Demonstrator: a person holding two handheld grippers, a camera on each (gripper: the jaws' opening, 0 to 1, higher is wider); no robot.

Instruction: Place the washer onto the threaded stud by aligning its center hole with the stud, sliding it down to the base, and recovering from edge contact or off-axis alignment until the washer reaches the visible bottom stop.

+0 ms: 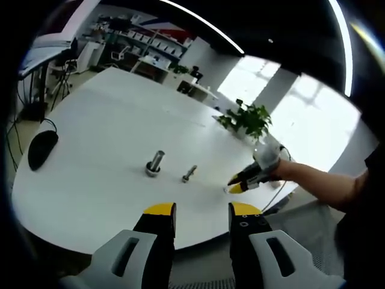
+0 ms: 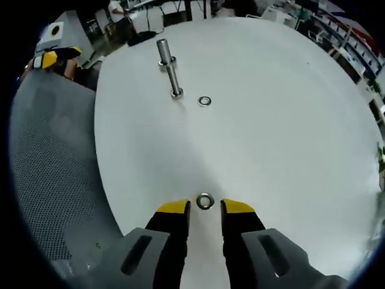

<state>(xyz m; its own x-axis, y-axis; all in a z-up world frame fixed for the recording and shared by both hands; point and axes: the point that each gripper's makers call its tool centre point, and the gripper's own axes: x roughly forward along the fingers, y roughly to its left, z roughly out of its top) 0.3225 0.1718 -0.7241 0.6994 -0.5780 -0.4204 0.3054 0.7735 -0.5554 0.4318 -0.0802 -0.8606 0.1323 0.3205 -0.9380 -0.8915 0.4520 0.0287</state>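
Right gripper view: the right hand-held gripper (image 2: 205, 208) is seen low over the white worktop (image 2: 289, 132), its two yellow-tipped jaws parted by a narrow gap and gripping nothing. A washer (image 2: 205, 201) lies flat on the worktop just ahead of the tips, in line with the gap between them. Far ahead of the hand-held gripper and a little to its left, a long bolt (image 2: 175, 78) is seen, and beyond it the threaded stud (image 2: 164, 51) with a ring around its shaft. A second washer (image 2: 204, 101) lies flat just beside the bolt's near end.

In the left gripper view, the left hand-held gripper (image 1: 202, 211) is held above the worktop's near edge, jaws apart, nothing between them. The stud (image 1: 154, 163) stands upright ahead of it, the bolt (image 1: 189, 174) lies close by. To the right, the right hand-held gripper (image 1: 239, 183) is pointed down at the worktop.
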